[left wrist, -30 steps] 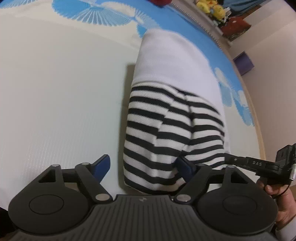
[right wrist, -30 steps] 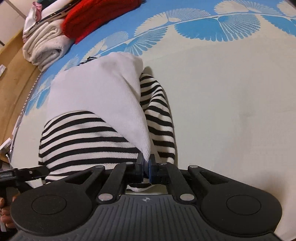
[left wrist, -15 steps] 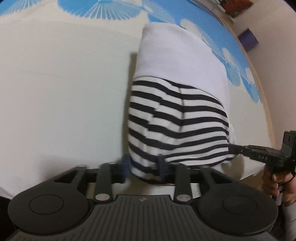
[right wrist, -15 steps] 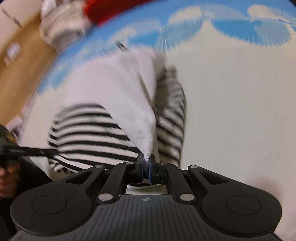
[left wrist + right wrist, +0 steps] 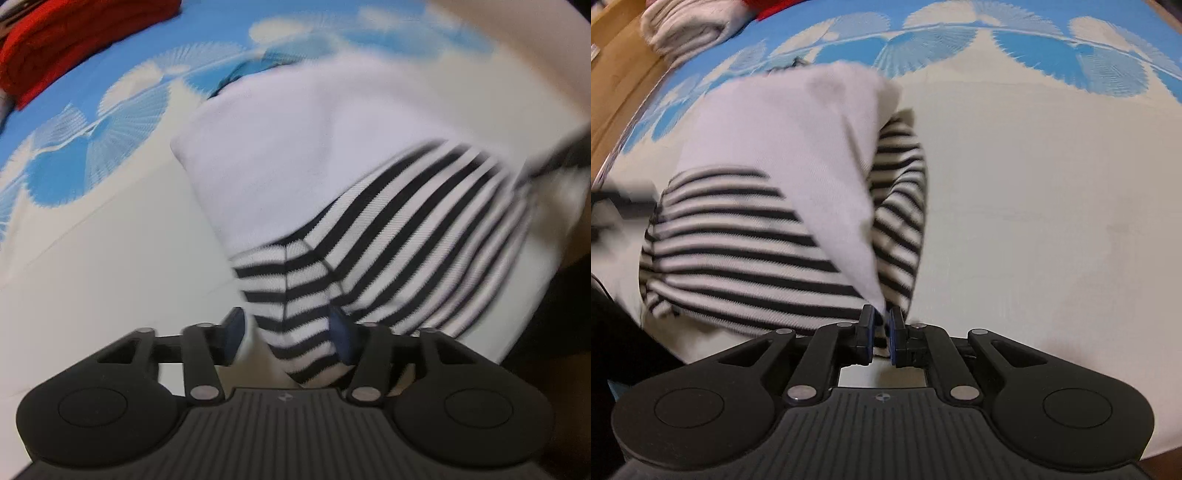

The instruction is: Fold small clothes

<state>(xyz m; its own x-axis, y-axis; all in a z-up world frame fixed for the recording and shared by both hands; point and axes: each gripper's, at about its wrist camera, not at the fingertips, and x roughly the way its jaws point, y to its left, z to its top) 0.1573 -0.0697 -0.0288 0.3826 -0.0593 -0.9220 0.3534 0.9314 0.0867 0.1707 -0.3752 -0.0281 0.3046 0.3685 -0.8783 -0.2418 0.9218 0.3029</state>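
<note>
- Your left gripper (image 5: pixel 286 338) has its jaws spread apart, one blue pad on either side of a striped corner of the garment (image 5: pixel 332 206); the right pad touches the cloth, the left pad stands clear of it, so nothing is pinched.
- Your right gripper (image 5: pixel 881 328) has its jaws nearly together, and the point of the white panel runs down into the narrow gap between them (whether the pads truly bite the cloth I cannot tell through the blur).
- The garment (image 5: pixel 768 206) lies just ahead of both grippers on the cream part of the mat (image 5: pixel 1052 221): black-and-white stripes nearest you, a plain white panel folded across and beyond them, and a striped sleeve showing at its right edge.
- Past the garment, the mat turns blue with pale fan shapes.
- Farthest off, at the mat's far edge, sit a red cloth (image 5: pixel 74 40) and a rolled whitish towel (image 5: pixel 687 29), well apart from the garment.
</note>
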